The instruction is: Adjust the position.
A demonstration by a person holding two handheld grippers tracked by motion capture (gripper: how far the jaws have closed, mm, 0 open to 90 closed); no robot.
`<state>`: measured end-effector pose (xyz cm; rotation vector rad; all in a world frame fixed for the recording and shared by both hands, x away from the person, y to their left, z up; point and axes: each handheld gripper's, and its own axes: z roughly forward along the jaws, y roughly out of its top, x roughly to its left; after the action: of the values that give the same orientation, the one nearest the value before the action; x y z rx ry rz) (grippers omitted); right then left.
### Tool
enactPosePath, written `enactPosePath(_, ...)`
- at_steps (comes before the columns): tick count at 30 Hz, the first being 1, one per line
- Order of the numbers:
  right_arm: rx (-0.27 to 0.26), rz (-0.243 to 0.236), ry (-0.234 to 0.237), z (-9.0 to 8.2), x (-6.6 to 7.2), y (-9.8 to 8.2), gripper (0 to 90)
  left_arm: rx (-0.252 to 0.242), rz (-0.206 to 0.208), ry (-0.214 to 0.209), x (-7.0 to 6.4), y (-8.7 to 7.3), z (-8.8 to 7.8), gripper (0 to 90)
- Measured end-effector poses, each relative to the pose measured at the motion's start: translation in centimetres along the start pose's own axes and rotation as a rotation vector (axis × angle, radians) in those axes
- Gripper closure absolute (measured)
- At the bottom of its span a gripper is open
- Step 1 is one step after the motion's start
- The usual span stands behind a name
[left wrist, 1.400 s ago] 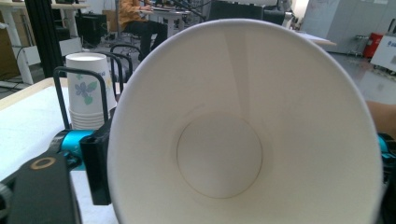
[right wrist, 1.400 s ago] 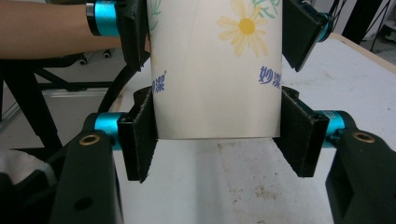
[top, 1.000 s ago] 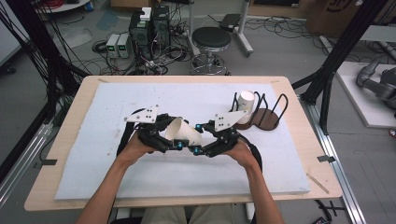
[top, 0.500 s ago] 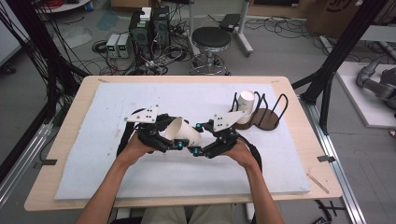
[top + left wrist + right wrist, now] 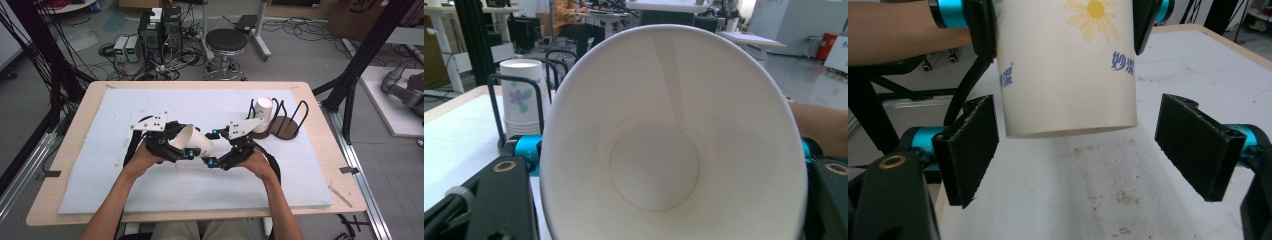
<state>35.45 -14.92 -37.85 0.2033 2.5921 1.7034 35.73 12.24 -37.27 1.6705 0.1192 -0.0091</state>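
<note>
A white paper cup [image 5: 196, 141] with a yellow flower print [image 5: 1068, 65] hangs above the white mat, lying on its side. My left gripper [image 5: 186, 148] is shut on it near the rim; in the left gripper view I look straight into the cup's mouth [image 5: 654, 172], a black jaw on each side. My right gripper [image 5: 1083, 150] faces the cup's base. Its jaws have just been opening, and its pads [image 5: 970, 150] now stand apart from the base on both sides without touching it. In the high view the right gripper [image 5: 212, 148] sits just right of the cup.
A black wire cup rack on a dark round base [image 5: 285, 129] stands at the back right of the mat, holding a stack of cups [image 5: 262, 109], also seen as the stack [image 5: 519, 97] in the left gripper view. The mat [image 5: 125, 110] covers most of the wooden table.
The right gripper's jaws have spread away from the cup's base. Both hands and the cup have stayed in place.
</note>
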Motion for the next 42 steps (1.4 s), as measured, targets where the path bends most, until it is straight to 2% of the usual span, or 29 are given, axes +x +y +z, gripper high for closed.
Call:
enactPosePath(12,0.011,0.020,-0.081,-1.2,0.3,-0.6,18.0,0.039,0.004,0.074,0.1,0.3,-1.1,29.3)
enactPosePath(18,0.019,0.046,-0.155,-2.0,0.4,-1.3,18.0,0.079,0.007,0.108,0.1,0.6,-1.3,29.3)
enactPosePath(25,0.007,0.099,-0.256,-3.0,0.6,-2.7,18.0,0.144,0.028,0.136,-0.1,1.2,-1.3,29.2)
enactPosePath(33,0.011,0.149,-0.371,-4.5,0.8,-4.7,18.1,0.237,0.015,0.172,0.0,1.7,-1.4,29.3)
enactPosePath(36,0.021,0.172,-0.405,-4.8,0.8,-5.6,18.1,0.274,0.014,0.187,0.0,1.8,-1.3,29.4)
enactPosePath(42,0.031,0.199,-0.442,-5.1,0.8,-6.6,18.1,0.358,0.022,0.204,0.2,2.1,-1.1,29.4)
